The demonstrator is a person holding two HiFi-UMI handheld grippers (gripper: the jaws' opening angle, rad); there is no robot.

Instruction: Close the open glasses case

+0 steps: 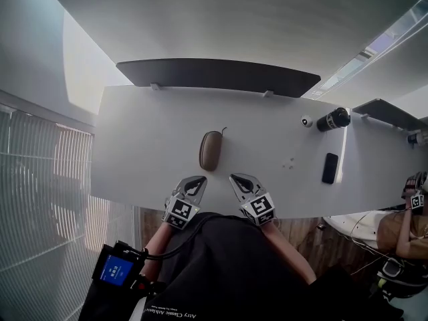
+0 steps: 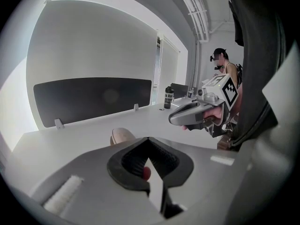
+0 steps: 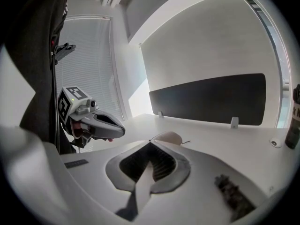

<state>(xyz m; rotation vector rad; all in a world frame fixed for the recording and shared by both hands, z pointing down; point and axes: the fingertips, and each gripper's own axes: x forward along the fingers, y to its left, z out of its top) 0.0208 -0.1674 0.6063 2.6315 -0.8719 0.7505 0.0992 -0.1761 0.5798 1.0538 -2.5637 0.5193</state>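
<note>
At the near edge of the table [image 1: 147, 139], left gripper [image 1: 196, 183] and right gripper [image 1: 239, 181] jaws together, empty; glasses case [image 1: 210, 150], seemingly shut, may skid if nudged.

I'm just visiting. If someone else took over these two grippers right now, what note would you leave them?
Left gripper: jaws shut, empty, at the table's near edge.
Right gripper: the same, beside it.
Glasses case: lies on the white table just ahead of both, touched by neither.
Done: the case looks like one rounded shell with no raised lid, so it is probably closed.
Left: check the seam and press it down if it gapes.
</note>
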